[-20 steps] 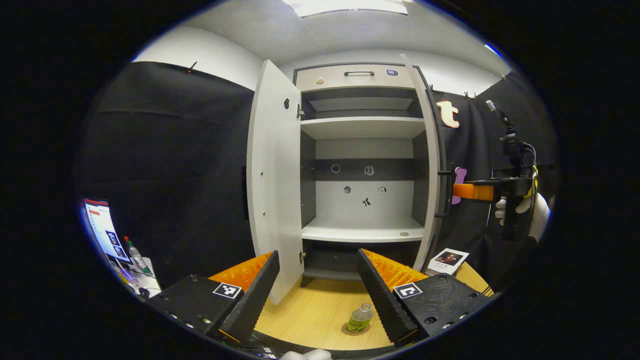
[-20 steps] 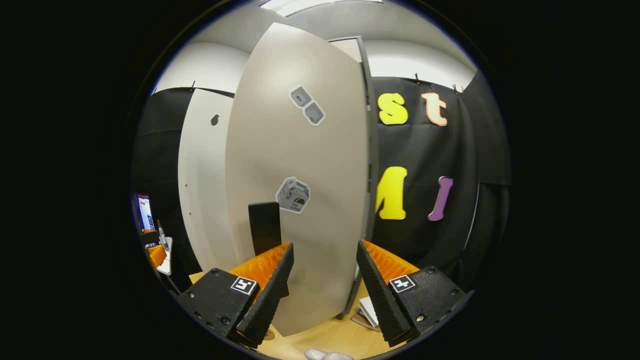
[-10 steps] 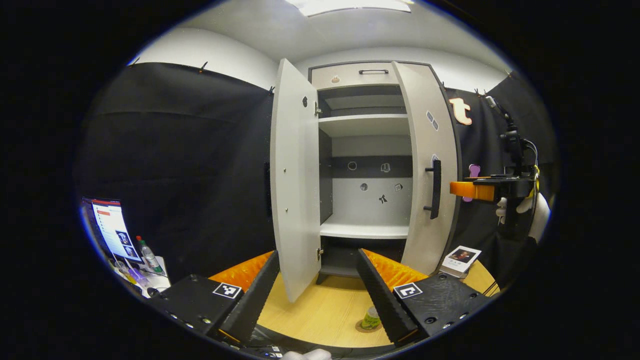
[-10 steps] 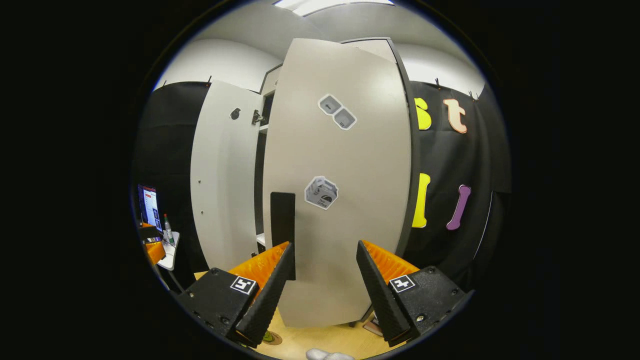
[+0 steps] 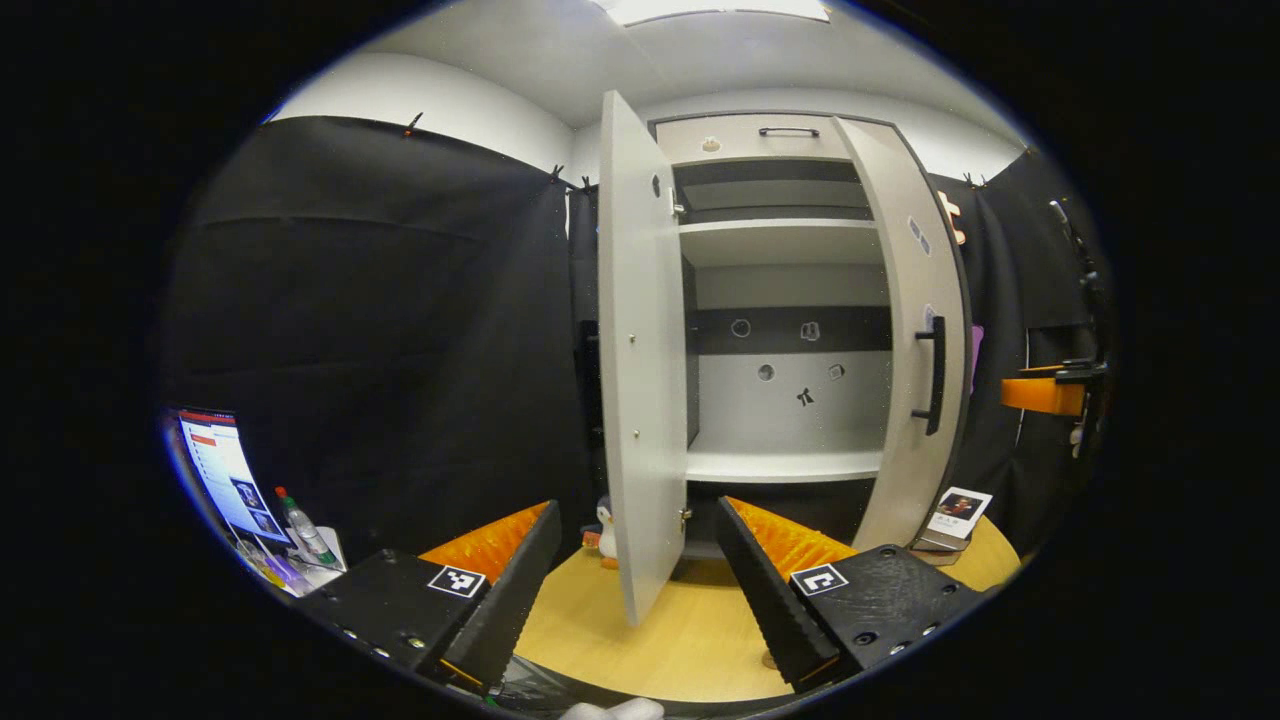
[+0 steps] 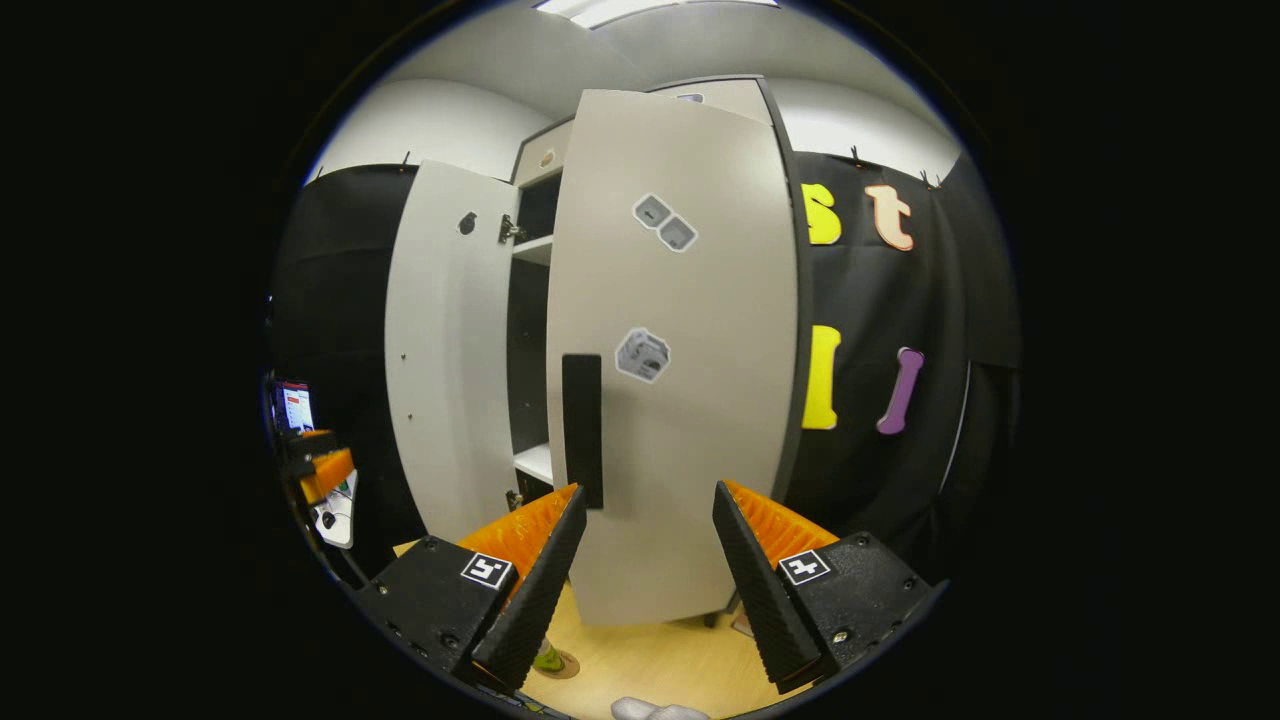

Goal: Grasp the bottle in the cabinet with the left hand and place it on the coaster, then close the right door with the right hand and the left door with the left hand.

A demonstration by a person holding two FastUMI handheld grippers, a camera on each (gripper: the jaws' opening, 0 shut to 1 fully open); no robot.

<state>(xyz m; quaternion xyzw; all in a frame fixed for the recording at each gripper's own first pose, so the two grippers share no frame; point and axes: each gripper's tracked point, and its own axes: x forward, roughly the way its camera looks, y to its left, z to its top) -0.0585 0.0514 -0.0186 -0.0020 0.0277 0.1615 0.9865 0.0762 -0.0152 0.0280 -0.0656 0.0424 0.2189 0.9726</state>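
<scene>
The cabinet (image 5: 790, 240) stands on the table with both doors ajar. Its left door (image 5: 640, 380) juts edge-on toward my open left gripper (image 5: 638, 508). The right door (image 5: 910, 330), with a black handle (image 5: 935, 375), is swung most of the way in. In the right gripper view that right door (image 6: 690, 400) and its handle (image 6: 582, 430) face my open right gripper (image 6: 648, 492), which holds nothing. The green bottle (image 6: 548, 660) stands on the brown coaster (image 6: 566, 666) on the table, half hidden by my right gripper's left finger. The right gripper (image 5: 1045, 395) hovers just right of the right door.
A wooden table (image 5: 690, 640) carries the cabinet, a small penguin figure (image 5: 605, 525) beside the left door and a stack of books (image 5: 955, 510) at the right. A screen (image 5: 225, 470) and a water bottle (image 5: 300, 515) sit far left. The left gripper (image 6: 325, 470) shows at the left edge.
The right door has swung from wide open to nearly shut. My left gripper has shifted left, bringing the left door's edge in front of it. The bottle has slid behind the left gripper's right finger.
</scene>
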